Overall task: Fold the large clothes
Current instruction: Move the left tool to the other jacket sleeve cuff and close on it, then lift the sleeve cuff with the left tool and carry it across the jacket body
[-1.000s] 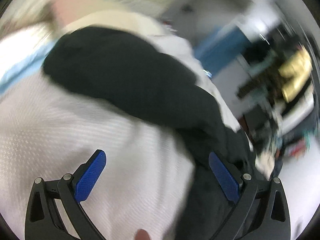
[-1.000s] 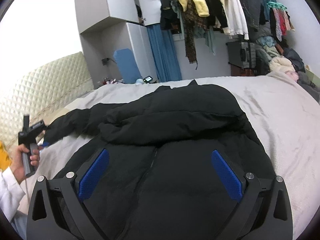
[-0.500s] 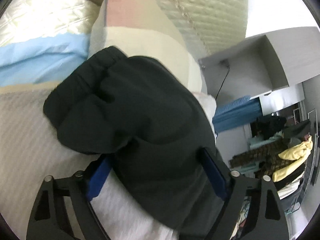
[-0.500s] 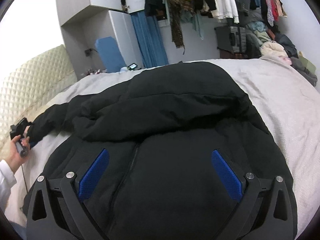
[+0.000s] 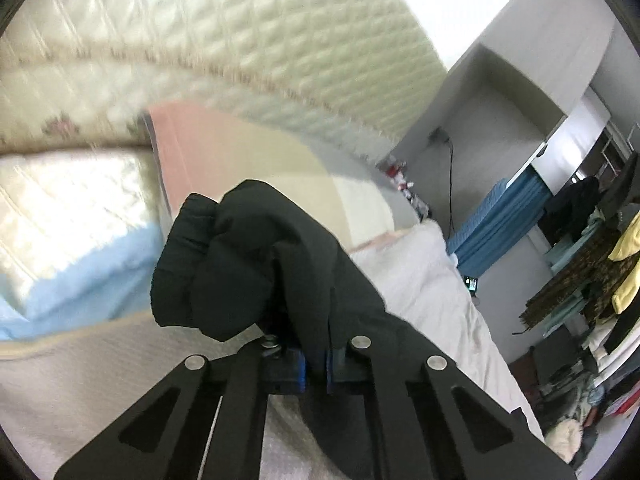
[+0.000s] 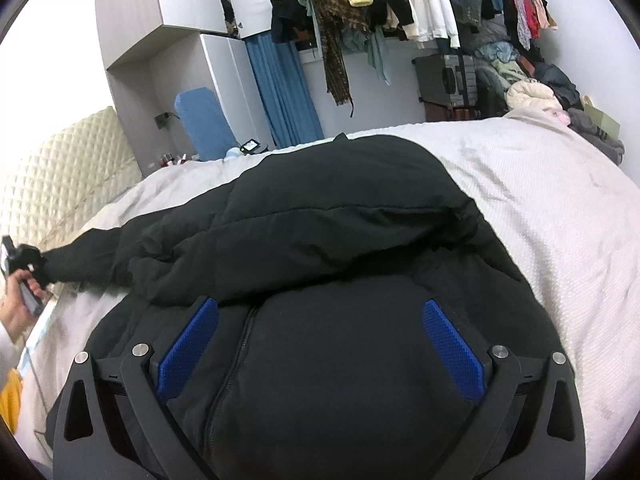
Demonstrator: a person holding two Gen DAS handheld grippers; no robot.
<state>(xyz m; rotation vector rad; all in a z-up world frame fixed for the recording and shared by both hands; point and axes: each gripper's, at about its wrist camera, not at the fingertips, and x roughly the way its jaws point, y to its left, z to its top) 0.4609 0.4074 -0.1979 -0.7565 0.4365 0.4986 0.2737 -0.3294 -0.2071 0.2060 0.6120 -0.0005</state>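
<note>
A large black padded jacket (image 6: 344, 248) lies spread on the white bed (image 6: 560, 208), zip side up. Its left sleeve (image 6: 88, 256) stretches out to the left. My left gripper (image 5: 314, 364) is shut on the jacket's sleeve (image 5: 256, 264), near the cuff, which bunches up in front of the jaws; this gripper also shows far left in the right wrist view (image 6: 20, 264). My right gripper (image 6: 320, 344) is open and empty, hovering just over the jacket's lower front, one blue pad on either side of the zip.
A quilted cream headboard (image 5: 240, 40), pillows (image 5: 72, 192) and a blue cloth (image 5: 80, 292) are at the head of the bed. A rack of hanging clothes (image 6: 400, 4), a blue curtain (image 6: 280, 92) and a clothes pile (image 6: 532, 92) stand beyond the bed.
My left gripper has closed on the sleeve near the cuff and lifted it toward the headboard. My right gripper has stayed open over the jacket's front.
</note>
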